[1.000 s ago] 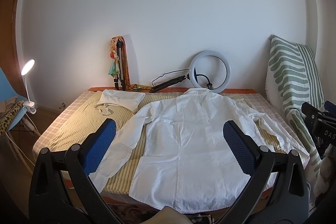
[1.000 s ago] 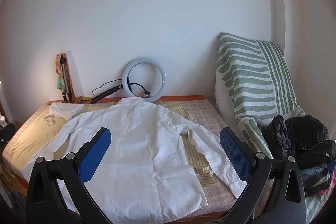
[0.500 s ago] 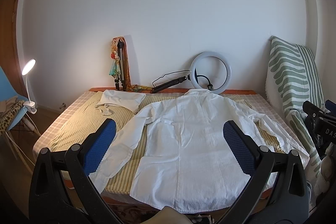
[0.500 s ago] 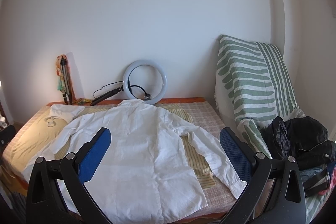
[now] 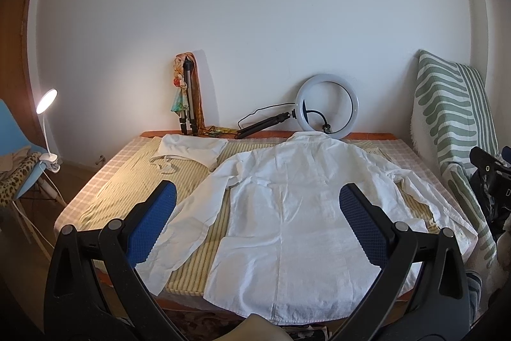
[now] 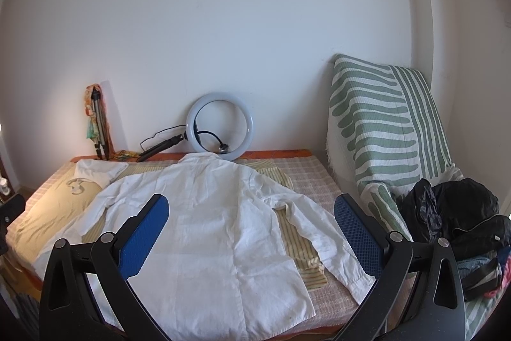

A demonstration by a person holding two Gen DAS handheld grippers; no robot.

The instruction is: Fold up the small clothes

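1. My left gripper [image 5: 257,222] and right gripper [image 6: 252,232] both gape wide, empty, above the bed's [image 5: 105,181] near edge.
2. The white shirt [image 5: 297,206] lies spread flat, collar toward the far edge.
3. It looks light and limp; I'd pinch a sleeve cuff or the hem corners.

Wide-open left hand-held gripper [image 5: 255,213] hangs above a flat white shirt [image 5: 297,213].

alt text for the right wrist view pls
A white long-sleeved shirt lies spread flat, collar toward the far wall, on a bed, seen between the open, empty blue-padded right gripper. A ring light leans on the wall behind.
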